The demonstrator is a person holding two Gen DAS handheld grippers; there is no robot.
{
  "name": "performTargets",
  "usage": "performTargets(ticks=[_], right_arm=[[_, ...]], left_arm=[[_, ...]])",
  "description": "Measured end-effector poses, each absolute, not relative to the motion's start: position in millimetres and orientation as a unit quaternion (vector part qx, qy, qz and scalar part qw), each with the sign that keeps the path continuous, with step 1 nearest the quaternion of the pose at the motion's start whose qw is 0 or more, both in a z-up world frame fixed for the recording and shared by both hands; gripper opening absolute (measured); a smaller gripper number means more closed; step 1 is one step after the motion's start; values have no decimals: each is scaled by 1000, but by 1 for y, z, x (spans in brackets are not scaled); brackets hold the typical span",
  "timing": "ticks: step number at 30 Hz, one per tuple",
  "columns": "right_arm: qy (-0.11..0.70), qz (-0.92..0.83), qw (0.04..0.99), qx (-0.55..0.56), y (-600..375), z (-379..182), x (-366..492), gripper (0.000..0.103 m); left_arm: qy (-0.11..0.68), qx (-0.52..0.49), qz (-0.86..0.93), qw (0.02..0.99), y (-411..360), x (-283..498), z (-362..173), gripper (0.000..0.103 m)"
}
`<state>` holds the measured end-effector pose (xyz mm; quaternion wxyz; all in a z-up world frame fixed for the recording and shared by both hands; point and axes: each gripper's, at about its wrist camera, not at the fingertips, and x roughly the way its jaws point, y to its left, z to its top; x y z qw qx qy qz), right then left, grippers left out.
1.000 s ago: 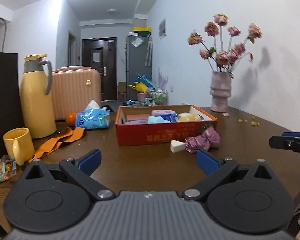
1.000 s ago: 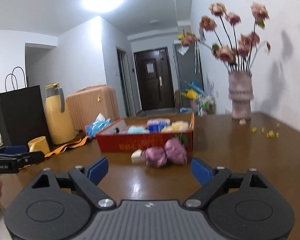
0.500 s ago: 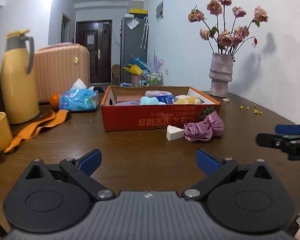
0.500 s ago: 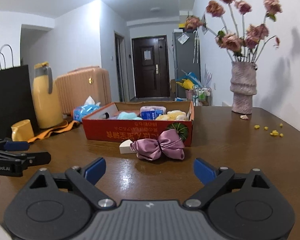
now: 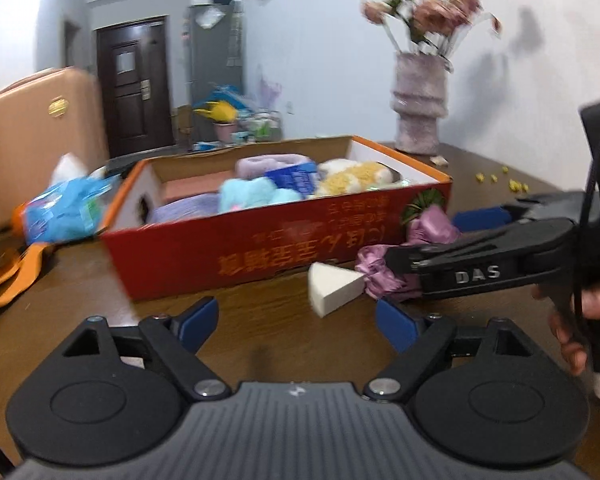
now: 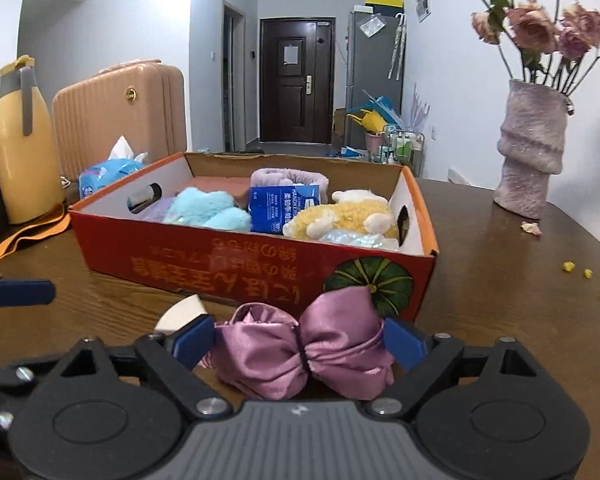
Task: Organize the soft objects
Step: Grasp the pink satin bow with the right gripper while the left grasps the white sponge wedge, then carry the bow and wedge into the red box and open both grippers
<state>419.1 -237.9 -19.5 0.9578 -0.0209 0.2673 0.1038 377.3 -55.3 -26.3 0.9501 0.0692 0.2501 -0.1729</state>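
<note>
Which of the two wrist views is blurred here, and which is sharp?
Left wrist view: smeared by motion, with the red box lettering and flowers soft. Right wrist view: crisp, box print and purple satin bow clear; fisheye bends the walls.

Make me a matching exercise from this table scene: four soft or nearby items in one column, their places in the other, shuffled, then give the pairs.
Items
1. purple satin bow
2. white wedge sponge
3. yellow plush toy
4. flower vase

Places
A. inside the red box
B. on the table by the wall, right of the box
C. between the open fingers of the right gripper
D. on the table before the box, left of the bow

Pairs: 1-C, 2-D, 3-A, 4-B
</note>
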Motion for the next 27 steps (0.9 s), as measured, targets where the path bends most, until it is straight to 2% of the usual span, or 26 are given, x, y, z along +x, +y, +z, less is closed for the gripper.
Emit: performTargets(ticks=[3,6,9,11,16,22,23,24,25,27], right_arm=[[278,124,952,3,-252,-22,424,70],[285,128,950,-2,-264,-29,424,62],[285,121,951,8,-278,-31,417,59],[284,113,952,14,-286,-31,412,54],[276,110,954,39,-294,-31,401,47],[263,123,954,69,-297,-21,366,42],[260,124,955,69,-296,-19,356,37],[256,127,956,72,-295,-17,344,19],[255,131,955,76,-295,-16,335,14],[255,150,951,90,-294,-15,316,14]], left_arm=[[253,80,-193,945,-70,396,-31,86],[262,83,-200,940,-81,414,-39,75],[289,64,-205,933,-83,430,-46,57],[302,45,-208,929,-82,437,-48,38],[306,35,-201,930,-83,438,-48,32],[296,10,-187,937,-72,398,-35,32],[291,6,-186,939,-68,385,-32,32],[285,4,-185,940,-64,370,-29,32],[281,1,-184,942,-61,358,-26,32],[277,-10,-182,943,-52,331,-23,32]])
